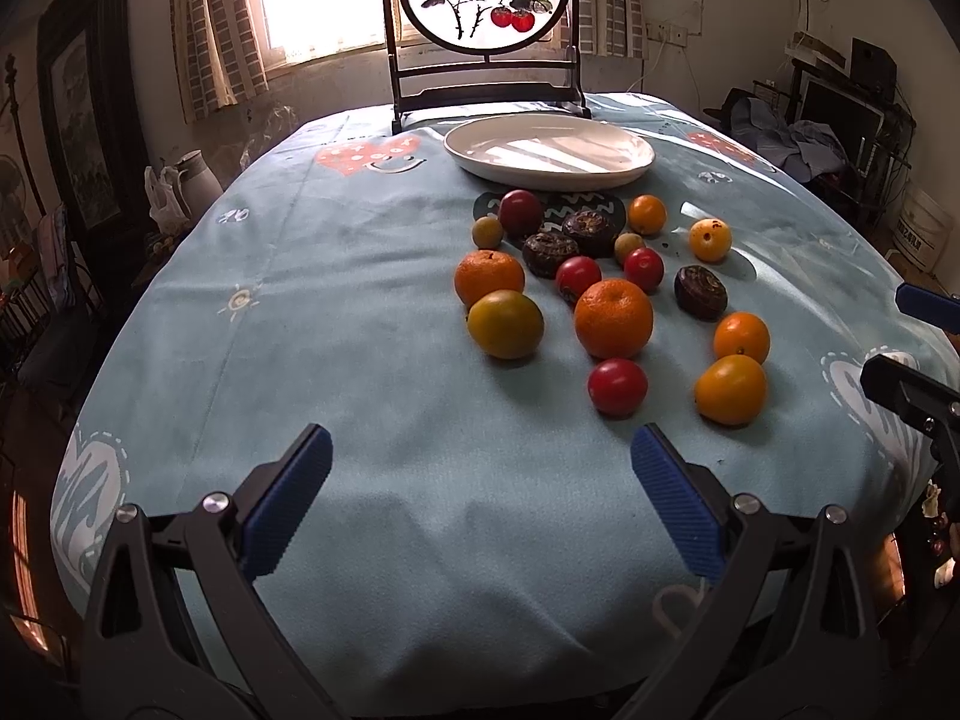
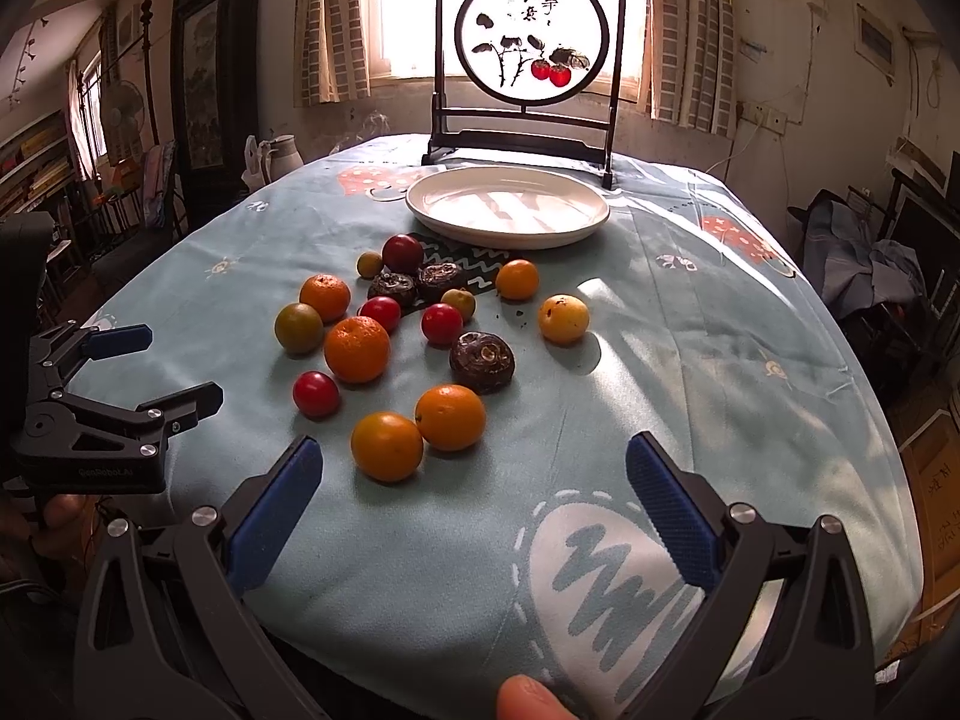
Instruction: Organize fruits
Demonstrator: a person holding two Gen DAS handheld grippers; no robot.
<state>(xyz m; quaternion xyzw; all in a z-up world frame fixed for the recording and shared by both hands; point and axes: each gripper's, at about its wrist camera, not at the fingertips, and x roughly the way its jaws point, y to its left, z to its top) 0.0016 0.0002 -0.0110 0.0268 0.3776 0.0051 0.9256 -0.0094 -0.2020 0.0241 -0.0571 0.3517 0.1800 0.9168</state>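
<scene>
Both the left claw (image 1: 480, 498) and the right claw (image 2: 474, 504) hover spread apart and empty. The fruits (image 2: 414, 348) lie loose on the desk (image 2: 690, 360), just before the empty plate (image 2: 507, 206). Round and crowded, they may roll if nudged; the cloth looks slippery.

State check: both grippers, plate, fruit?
left gripper: open, empty, above the cloth.
right gripper: open, empty, above the cloth.
white plate: upright, empty.
fruit pile: loose on the tablecloth, none on the plate.
</scene>
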